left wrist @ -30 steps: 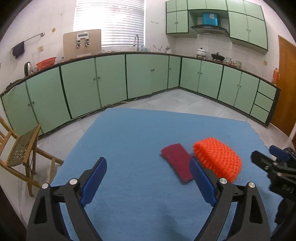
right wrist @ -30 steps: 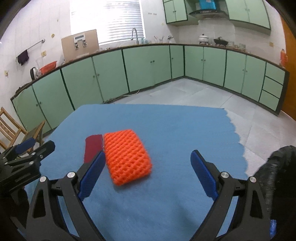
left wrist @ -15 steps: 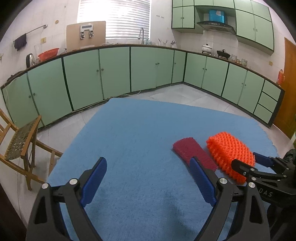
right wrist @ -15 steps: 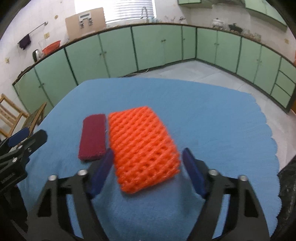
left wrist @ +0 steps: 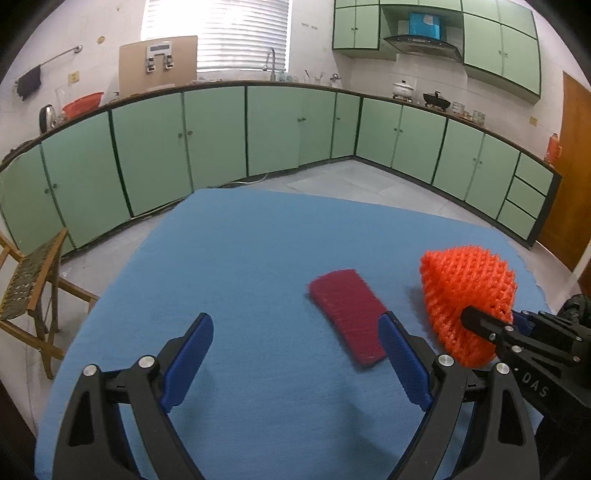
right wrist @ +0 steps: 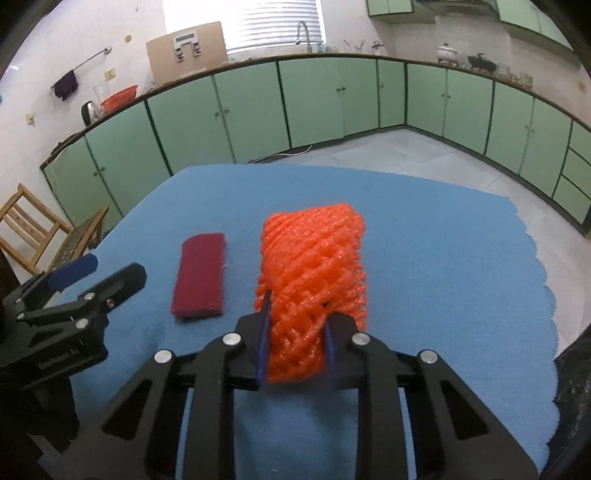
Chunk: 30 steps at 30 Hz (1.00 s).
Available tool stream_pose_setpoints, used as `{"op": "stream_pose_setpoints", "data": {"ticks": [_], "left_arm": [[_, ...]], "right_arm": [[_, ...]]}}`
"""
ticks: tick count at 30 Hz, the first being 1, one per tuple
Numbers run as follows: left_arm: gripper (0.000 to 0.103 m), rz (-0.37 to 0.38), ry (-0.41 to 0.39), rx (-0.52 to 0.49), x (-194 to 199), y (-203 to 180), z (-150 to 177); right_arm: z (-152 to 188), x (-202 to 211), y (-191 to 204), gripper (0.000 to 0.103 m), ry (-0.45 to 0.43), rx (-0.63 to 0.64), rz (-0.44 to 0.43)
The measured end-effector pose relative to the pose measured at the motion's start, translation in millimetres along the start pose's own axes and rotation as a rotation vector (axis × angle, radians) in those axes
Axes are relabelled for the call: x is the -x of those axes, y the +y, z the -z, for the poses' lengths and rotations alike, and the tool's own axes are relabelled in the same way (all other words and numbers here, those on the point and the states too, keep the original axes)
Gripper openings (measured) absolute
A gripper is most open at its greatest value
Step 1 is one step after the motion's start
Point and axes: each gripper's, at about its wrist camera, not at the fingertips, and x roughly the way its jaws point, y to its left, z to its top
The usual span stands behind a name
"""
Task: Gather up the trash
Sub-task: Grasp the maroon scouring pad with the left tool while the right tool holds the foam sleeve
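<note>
Clamped in the right gripper (right wrist: 295, 332): an orange foam net (right wrist: 314, 277), its near end squeezed narrow between the two blue fingers (right wrist: 263, 332), which have just been closing on it. Far end of the net bunched up into a rounded hump above the blue cloth-covered surface (right wrist: 443, 258); whether its underside touches the cloth cannot be told. From the left wrist view, same net (left wrist: 467, 295) seen at the right edge, peaked like a cone, with the right gripper's black frame (left wrist: 491, 328) biting into its near side. Just left of the net, flat on the cloth and apart from it — a dark red rectangular pad (right wrist: 201, 273), long axis running near to far in the right wrist view, angled in the left wrist view (left wrist: 347, 314). Left gripper (left wrist: 295, 354) spread wide, nothing between its blue fingers (left wrist: 188, 358), poised low over bare cloth with the right finger's tip just beside the pad's near right corner; contact not clear. In the right wrist view, left gripper (right wrist: 96, 273) at the left edge, near the pad's near left side. Beyond the surface — a curved run of green cabinets (left wrist: 214, 136), a wooden chair (left wrist: 29, 284) at far left, and a bright window with blinds (left wrist: 218, 33).
</note>
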Motion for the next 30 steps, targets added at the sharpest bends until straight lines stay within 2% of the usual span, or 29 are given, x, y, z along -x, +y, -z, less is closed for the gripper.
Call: {"op": "stream_pose_setpoints", "data": {"ticks": [8,20,21,23,25,27,30], "left_arm": [[0.089,0.026,0.029,-0.015,-16.7,-28.8,-2.9],[0.087,-0.023,0.14,-0.033,-49.1,-52.3,-4.0],[0.085,-0.022,0.147,-0.034,-50.7,-52.4,-4.2],[0.073,-0.021,0.174,-0.029,-55.7,-51.2,-4.1],[0.071,-0.023,0.188,-0.022,-58.4,-50.0,-4.1],[0.054,-0.013,0.176,-0.034,-55.7,-51.3,-3.9],[0.052,-0.005,0.171,-0.029,-53.8,-51.8,-4.8]], "right_arm": [[0.4,9.0,-33.7,0.022,-0.016,-0.032,0.047],[4.7,4.6,-45.6,0.022,-0.021,-0.053,0.044],[5.0,4.6,-46.7,0.023,-0.021,-0.056,0.044],[4.7,4.7,-46.8,0.023,-0.022,-0.058,0.044],[4.9,4.5,-46.5,0.023,-0.022,-0.055,0.046],[5.5,5.3,-46.7,0.023,-0.024,-0.047,0.051],[7.4,8.1,-44.0,0.023,-0.031,-0.044,0.054]]}}
